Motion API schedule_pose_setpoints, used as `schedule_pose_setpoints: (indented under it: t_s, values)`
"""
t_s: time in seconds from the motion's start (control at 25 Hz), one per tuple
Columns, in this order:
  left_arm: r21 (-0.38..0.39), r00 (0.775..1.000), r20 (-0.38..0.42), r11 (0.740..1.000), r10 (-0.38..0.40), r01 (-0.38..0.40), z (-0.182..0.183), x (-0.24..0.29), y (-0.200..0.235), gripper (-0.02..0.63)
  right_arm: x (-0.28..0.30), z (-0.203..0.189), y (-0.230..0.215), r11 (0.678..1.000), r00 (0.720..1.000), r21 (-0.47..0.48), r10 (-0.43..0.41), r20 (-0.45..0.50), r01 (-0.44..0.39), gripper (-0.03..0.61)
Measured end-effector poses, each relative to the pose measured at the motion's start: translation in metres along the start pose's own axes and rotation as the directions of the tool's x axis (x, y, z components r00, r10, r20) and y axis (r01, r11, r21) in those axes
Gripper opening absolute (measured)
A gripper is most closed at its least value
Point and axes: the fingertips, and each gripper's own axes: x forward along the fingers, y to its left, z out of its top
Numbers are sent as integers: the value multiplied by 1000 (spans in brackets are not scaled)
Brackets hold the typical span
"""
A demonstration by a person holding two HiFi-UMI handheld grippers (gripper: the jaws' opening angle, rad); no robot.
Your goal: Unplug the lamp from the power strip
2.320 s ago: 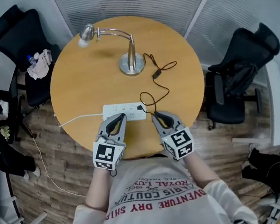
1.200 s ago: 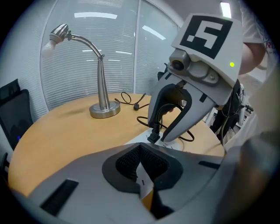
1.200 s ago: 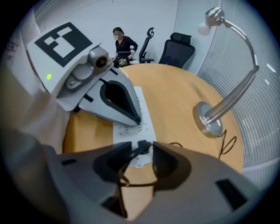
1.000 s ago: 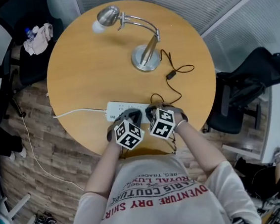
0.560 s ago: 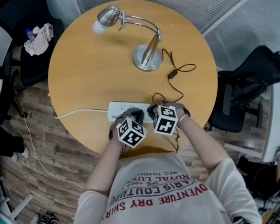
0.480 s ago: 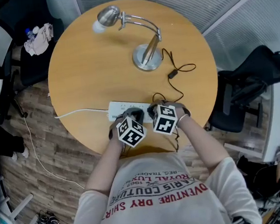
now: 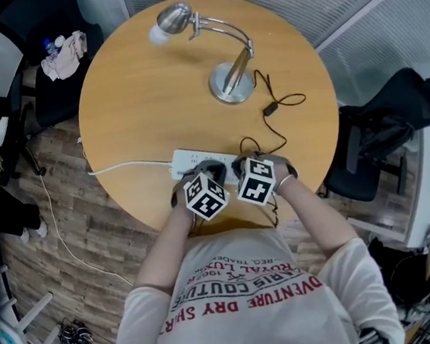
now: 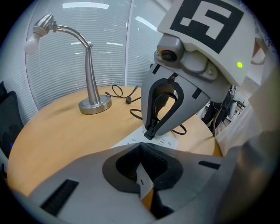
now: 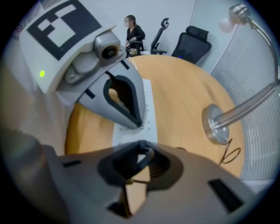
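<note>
A white power strip (image 7: 187, 160) lies near the front edge of the round wooden table (image 7: 140, 114). The silver lamp (image 7: 233, 81) stands at the back, and its thin black cord (image 7: 272, 109) runs to a black plug in the strip's right end. My left gripper (image 7: 209, 171) is shut, its tips resting on the strip (image 9: 148, 98) just left of the plug. My right gripper (image 7: 239, 166) points down at the plug (image 8: 151, 129). Its jaws are closing with the plug between them, and the tips pinch it. In the head view both marker cubes hide the plug.
The strip's white cable (image 7: 123, 167) runs left and off the table edge to the floor. Black office chairs stand at the right (image 7: 393, 126) and at the back left (image 7: 36, 71). A person (image 9: 133, 30) sits far off beyond the table.
Since the earliest frame both grippers have come forward from the table's near edge onto the power strip and tipped downward. Over the last second they have hardly shifted.
</note>
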Motion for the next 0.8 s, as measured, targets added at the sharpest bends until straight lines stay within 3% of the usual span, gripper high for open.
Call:
schedule_pose_setpoints:
  t_s: [0.36, 0.52, 0.8]
  values:
    - [35, 999, -8, 998, -42, 43, -1, 1, -9, 28, -20, 0, 10, 998, 1000, 67, -14, -20, 15, 69]
    - [35, 999, -12, 998, -45, 46, -5, 0, -8, 28, -57, 2, 3, 999, 999, 24, -46, -21, 46, 71]
    - [45, 997, -15, 996, -76, 77, -3, 0, -9, 28, -76, -1, 8, 984, 990, 161, -95, 108, 77, 71]
